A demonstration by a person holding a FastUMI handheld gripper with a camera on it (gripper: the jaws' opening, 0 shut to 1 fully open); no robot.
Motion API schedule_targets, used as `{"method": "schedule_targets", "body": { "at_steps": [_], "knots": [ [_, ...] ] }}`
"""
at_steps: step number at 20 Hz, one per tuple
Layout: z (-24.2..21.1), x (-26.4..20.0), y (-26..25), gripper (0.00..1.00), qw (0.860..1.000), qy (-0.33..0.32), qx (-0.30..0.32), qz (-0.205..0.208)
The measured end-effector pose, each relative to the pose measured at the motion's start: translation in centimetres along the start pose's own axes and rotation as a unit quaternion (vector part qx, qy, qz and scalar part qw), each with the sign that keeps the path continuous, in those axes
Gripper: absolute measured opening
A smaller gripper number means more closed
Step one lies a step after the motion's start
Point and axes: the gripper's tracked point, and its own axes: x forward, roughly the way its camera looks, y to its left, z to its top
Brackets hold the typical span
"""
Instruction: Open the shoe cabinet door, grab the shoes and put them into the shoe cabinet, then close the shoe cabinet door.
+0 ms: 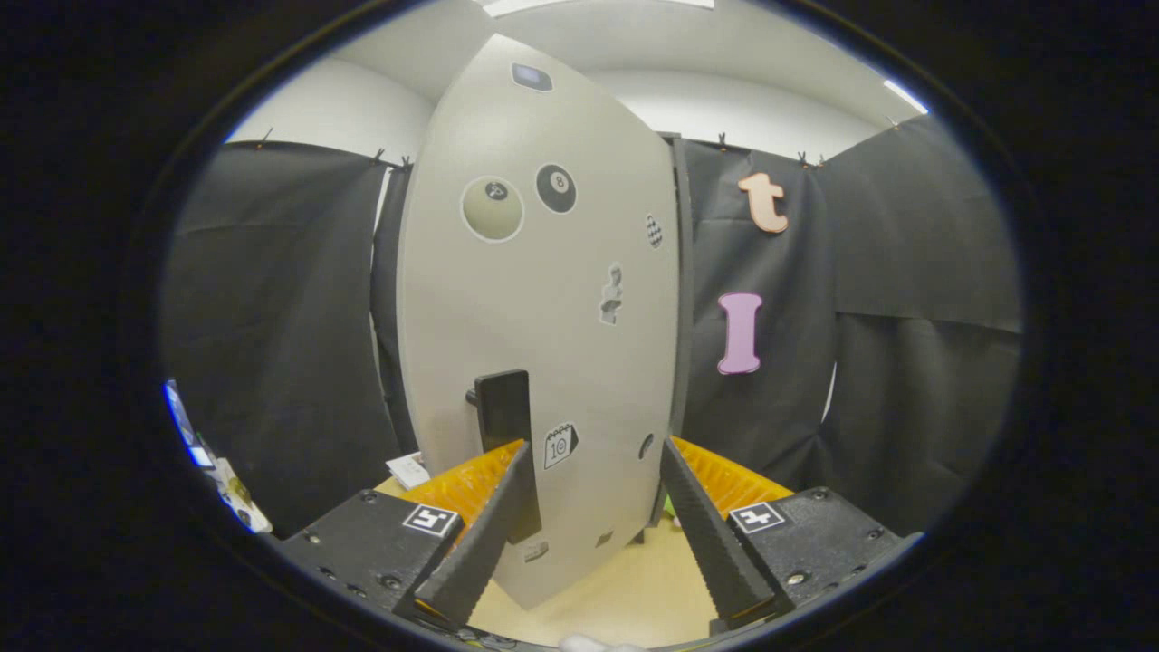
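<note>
The pale grey shoe cabinet door (543,299) stands tall just ahead of my fingers, swung out at an angle, with several stickers on its face. A black upright handle (503,412) sits low on the door, right at the tip of my left finger (489,534). My gripper (593,453) is open, its fingers spread wide in front of the door's lower part, and nothing is held between them. A small bit of green (668,500) peeks out past the door's right edge near the floor.
Black cloth walls close in the booth on the left and right of the cabinet. The floor (625,589) under the fingers is pale yellow. A white card (407,471) lies on the floor left of the door.
</note>
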Motion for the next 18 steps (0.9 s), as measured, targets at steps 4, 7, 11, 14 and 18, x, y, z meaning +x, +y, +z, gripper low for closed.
{"method": "schedule_targets", "body": {
  "at_steps": [4,7,11,14,18],
  "knots": [
    [-0.7,2.7,3.5,0.95,1.0,0.02,0.005,0.017],
    [-0.7,2.7,5.2,0.96,1.0,0.012,0.008,0.02],
    [-0.7,2.0,6.0,0.97,1.0,0.01,0.003,0.022],
    [-0.1,0.4,5.7,0.97,1.0,0.001,0.002,0.016],
    [0.4,-2.2,5.4,0.97,1.0,-0.009,0.004,0.007]
  ]
}}
